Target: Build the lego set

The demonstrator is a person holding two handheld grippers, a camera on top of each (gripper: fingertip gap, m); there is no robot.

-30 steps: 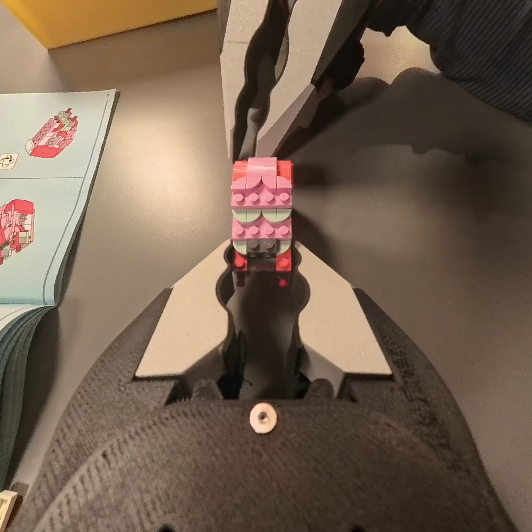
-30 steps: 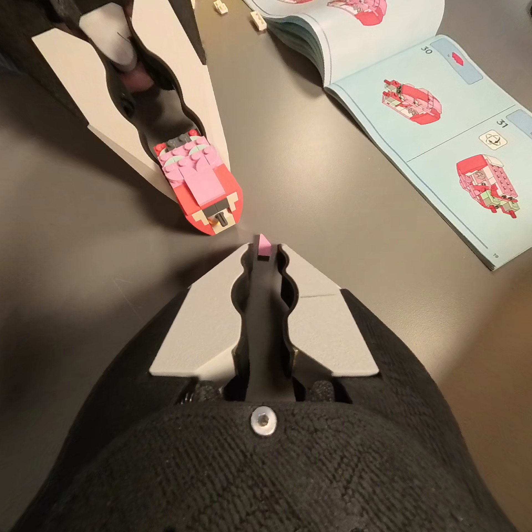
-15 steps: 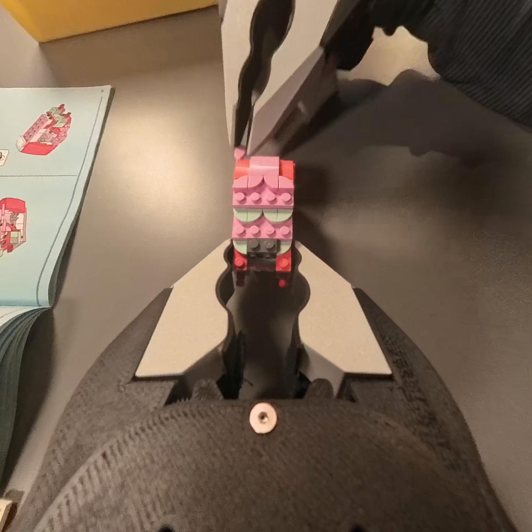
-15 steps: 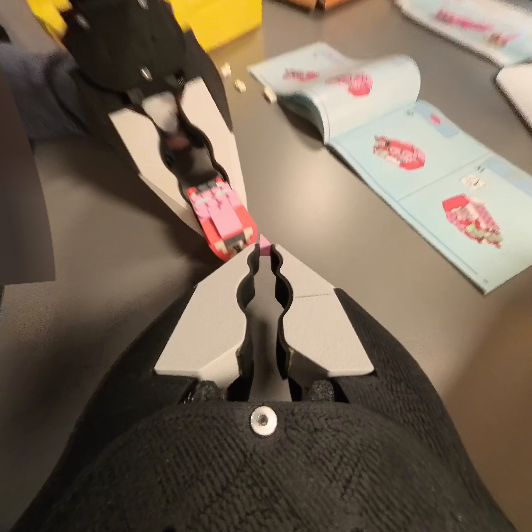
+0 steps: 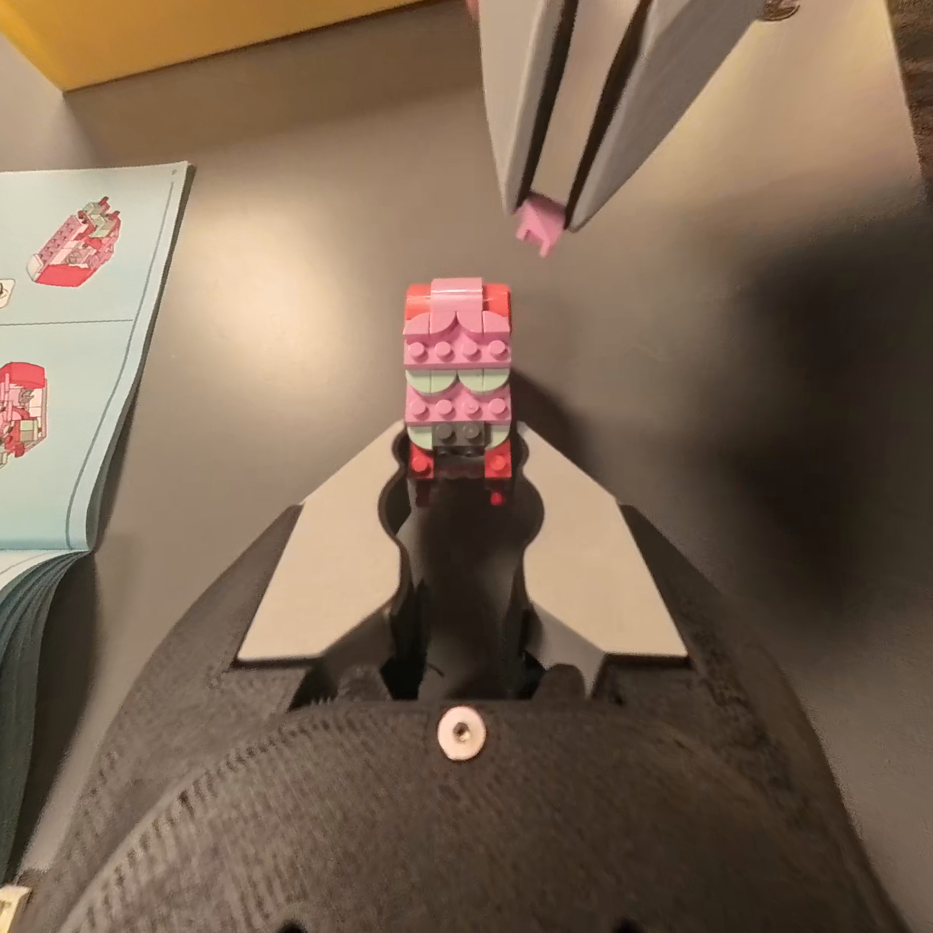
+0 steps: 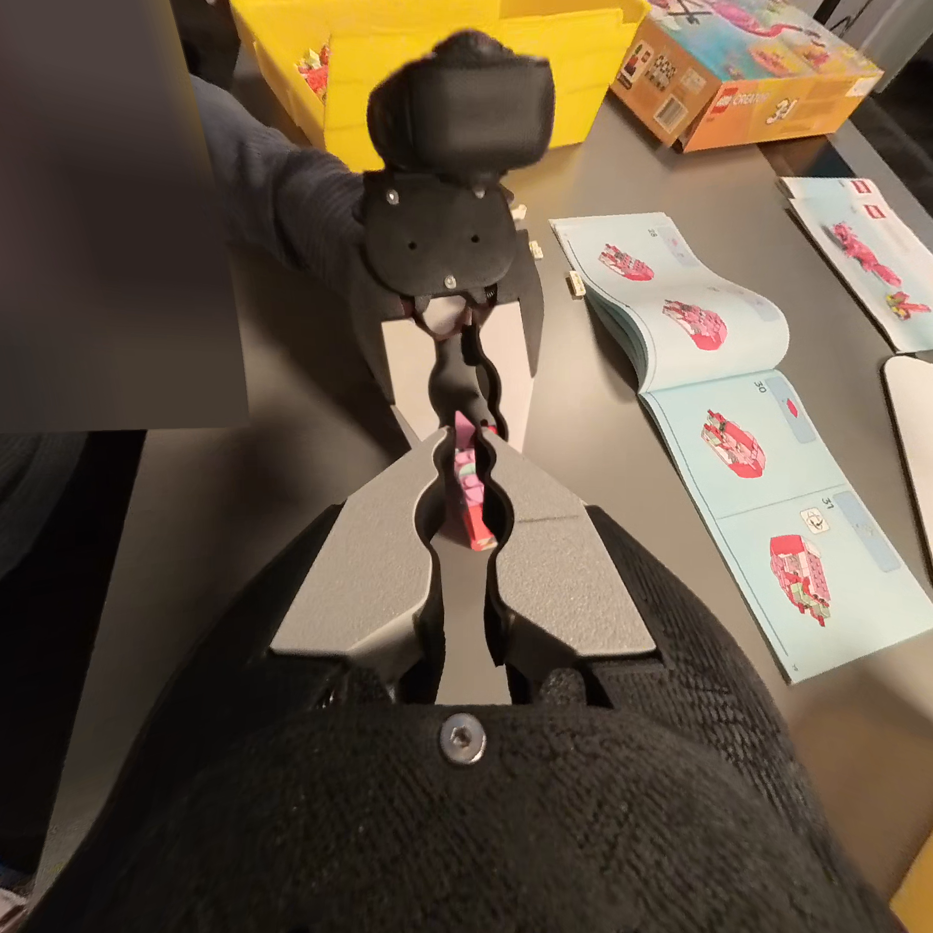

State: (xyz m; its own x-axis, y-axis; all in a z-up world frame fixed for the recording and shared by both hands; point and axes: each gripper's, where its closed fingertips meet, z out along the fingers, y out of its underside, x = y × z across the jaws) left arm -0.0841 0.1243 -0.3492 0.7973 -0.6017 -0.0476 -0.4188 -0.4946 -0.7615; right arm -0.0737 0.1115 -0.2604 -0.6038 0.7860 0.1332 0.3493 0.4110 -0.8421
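Item 1: partly built toy-brick model (image 5: pixel 457 383), pink studded plates alternating with pale green rounded tiles, red sides, dark grey plate at its near end. Held off the dark grey worktop (image 5: pixel 303 252) at its red near end, between the two grey fingertips of the left claw (image 5: pixel 458 462), which press on either side of it. The model juts forward beyond the tips.

Item 2: small pink brick piece (image 5: pixel 539 229), clamped at the very tips of the right claw (image 5: pixel 542 212), whose fingers stand nearly together on it. In the left wrist view this claw comes down from the top edge and hangs above and to the right of the model's far end, near it but apart from it. In the right wrist view the pink piece (image 6: pixel 463 426) shows between that claw's tips (image 6: pixel 467 436), with the model (image 6: pixel 472 500) seen through the slot behind them.

Item 3: open instruction booklet, pale blue pages with pictures of red and pink models (image 6: pixel 747 454), flat on the worktop just beside the claws.

Item 4: second pale blue booklet (image 6: pixel 868 252), farther off.

Item 5: yellow plastic bin (image 6: pixel 580 75) and orange printed cardboard box (image 6: pixel 747 86) at the far edge.

Item 6: small cream loose bricks (image 6: pixel 575 282) near the open booklet's spine.

Item 7: dark knit sleeve (image 6: pixel 282 202) behind the left claw.
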